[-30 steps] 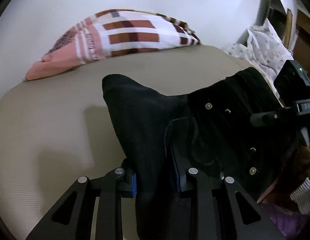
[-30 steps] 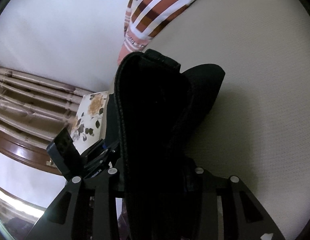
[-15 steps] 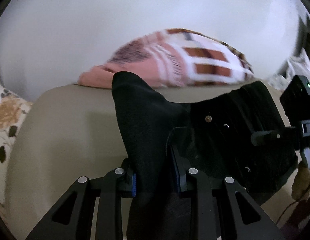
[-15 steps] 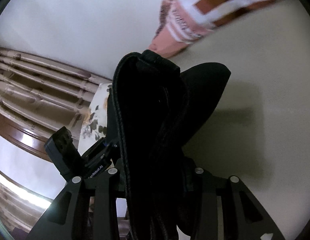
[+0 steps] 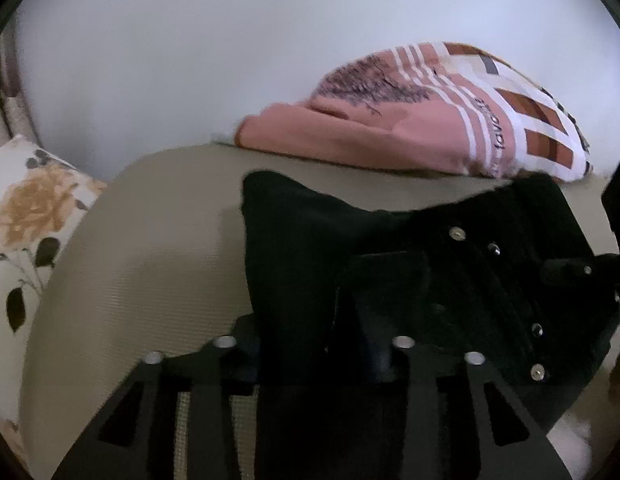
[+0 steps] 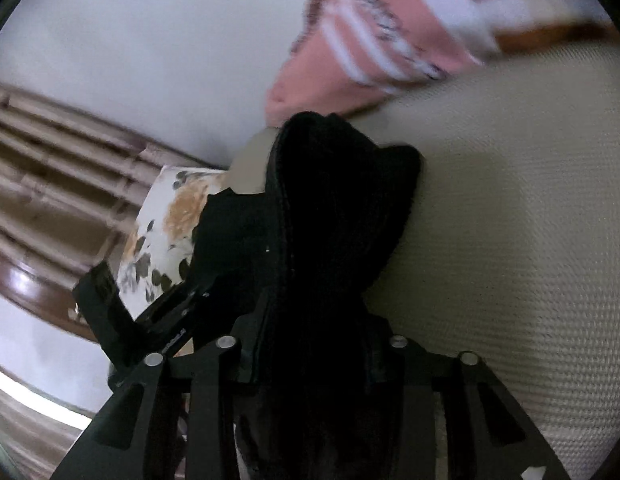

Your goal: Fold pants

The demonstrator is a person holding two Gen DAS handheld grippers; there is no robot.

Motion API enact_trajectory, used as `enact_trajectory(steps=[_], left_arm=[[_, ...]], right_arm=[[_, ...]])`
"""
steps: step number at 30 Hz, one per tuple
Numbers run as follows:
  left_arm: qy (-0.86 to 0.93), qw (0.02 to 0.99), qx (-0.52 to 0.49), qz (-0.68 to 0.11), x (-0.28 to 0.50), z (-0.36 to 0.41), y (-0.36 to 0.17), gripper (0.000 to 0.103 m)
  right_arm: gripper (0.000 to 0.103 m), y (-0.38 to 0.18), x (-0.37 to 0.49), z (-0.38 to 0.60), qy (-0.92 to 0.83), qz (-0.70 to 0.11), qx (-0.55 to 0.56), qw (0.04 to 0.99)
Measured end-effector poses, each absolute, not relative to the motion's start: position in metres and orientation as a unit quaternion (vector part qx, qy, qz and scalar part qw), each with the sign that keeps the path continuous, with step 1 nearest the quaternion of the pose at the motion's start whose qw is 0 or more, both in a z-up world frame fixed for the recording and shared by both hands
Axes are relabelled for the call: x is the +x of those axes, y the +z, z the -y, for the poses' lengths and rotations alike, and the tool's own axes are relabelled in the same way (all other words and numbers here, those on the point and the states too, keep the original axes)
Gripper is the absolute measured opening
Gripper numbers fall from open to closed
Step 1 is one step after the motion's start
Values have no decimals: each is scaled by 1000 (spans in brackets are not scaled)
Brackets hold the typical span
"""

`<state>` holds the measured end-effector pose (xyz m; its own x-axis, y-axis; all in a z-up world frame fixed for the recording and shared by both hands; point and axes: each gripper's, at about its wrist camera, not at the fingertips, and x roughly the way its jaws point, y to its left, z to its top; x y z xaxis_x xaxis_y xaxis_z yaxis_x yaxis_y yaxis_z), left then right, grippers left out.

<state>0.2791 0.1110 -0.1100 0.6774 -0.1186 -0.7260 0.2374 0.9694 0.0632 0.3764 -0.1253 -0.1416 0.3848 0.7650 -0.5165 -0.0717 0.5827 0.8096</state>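
The left gripper (image 5: pixel 310 360) and the right gripper (image 6: pixel 310 360) each have the black pants (image 5: pixel 429 264) between their fingers, and both sets of jaws have just been opening; whether the pads still grip the fabric cannot be determined. The pants hang bunched above the beige mattress (image 5: pixel 150 264), near its far edge. A pink striped pillow (image 5: pixel 409 120) lies along that edge, and a floral pillow (image 5: pixel 26 216) sits beside the left edge.

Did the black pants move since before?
Yes. The black pants, between both grippers' just-opening jaws, travelled toward the flowered pillow, which has come into view at left; the striped pillow slid right.
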Motion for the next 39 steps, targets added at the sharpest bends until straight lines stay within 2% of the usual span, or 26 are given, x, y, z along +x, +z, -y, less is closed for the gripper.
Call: enact_trajectory(steps=[2,5,6,8,9,10,11,21,33,39], left_arm=[[-65,923,88,-368,271,-112,-106,67],[-25,938,108,-330,258,-110,-95,83],[-19,943,110,-313,251,-109,-88,85],[-15,948,106,-300,244,-110,-81,94],[-18,950,100,-296,237,-108,-75,95],[-21,951,94,-295,233,-108,-72,96],[-22,952,89,-292,227,-106,-67,96],[-21,966,45,-252,152,-91,-18,102],[22,986,67,-151,65,-93,60,103],[36,984,82,-157,38,-90,87,103]], right_arm=[[50,-145,368,137,253,-476,369,757],[51,-125,341,154,222,-429,369,794],[53,-113,331,154,219,-414,359,807],[67,-85,312,149,219,-389,330,831],[84,-72,302,144,213,-380,310,845],[96,-62,299,137,207,-374,296,854],[97,-53,290,130,199,-366,278,865],[99,-22,226,84,101,-336,160,923],[103,31,163,74,101,-278,150,944],[103,58,140,75,108,-250,156,950]])
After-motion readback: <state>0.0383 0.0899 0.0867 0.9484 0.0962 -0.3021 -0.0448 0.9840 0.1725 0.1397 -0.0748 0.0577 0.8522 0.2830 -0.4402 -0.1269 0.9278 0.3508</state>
